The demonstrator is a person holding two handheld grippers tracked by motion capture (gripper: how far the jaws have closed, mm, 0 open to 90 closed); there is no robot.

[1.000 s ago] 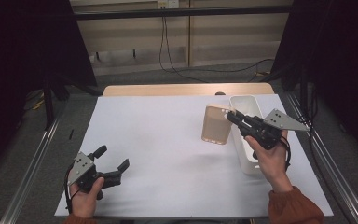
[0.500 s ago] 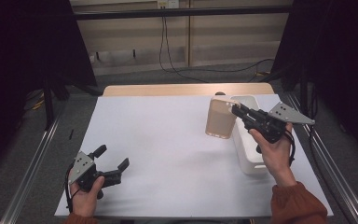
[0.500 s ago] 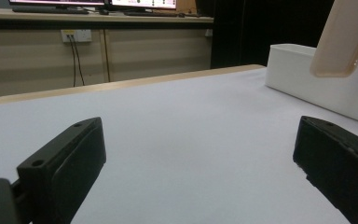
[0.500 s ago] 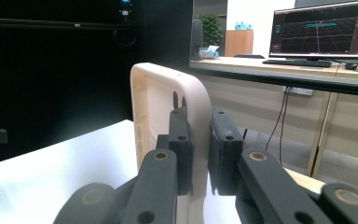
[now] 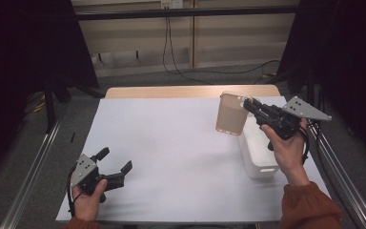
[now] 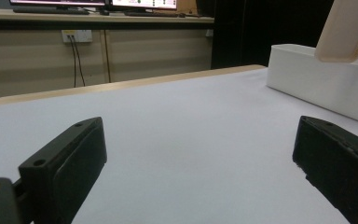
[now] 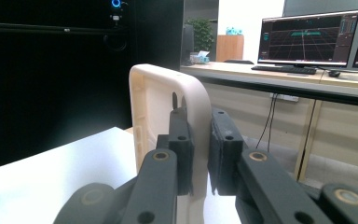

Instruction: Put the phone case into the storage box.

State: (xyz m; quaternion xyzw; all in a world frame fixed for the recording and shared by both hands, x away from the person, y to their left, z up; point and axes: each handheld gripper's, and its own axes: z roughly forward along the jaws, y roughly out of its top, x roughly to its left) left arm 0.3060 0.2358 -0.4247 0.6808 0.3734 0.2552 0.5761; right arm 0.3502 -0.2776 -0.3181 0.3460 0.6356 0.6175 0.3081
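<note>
White worktop [image 5: 171, 157], dark room behind. Right hand-held gripper [image 5: 250, 107] clamped on rim of beige bin [image 5: 231, 114], bin lifted above white box [image 5: 259, 148]. Bin looks light, stiff, smooth plastic; may slip. Grab wall near corner. Left hand-held gripper [image 5: 116, 167] jaws apart, empty.
</note>
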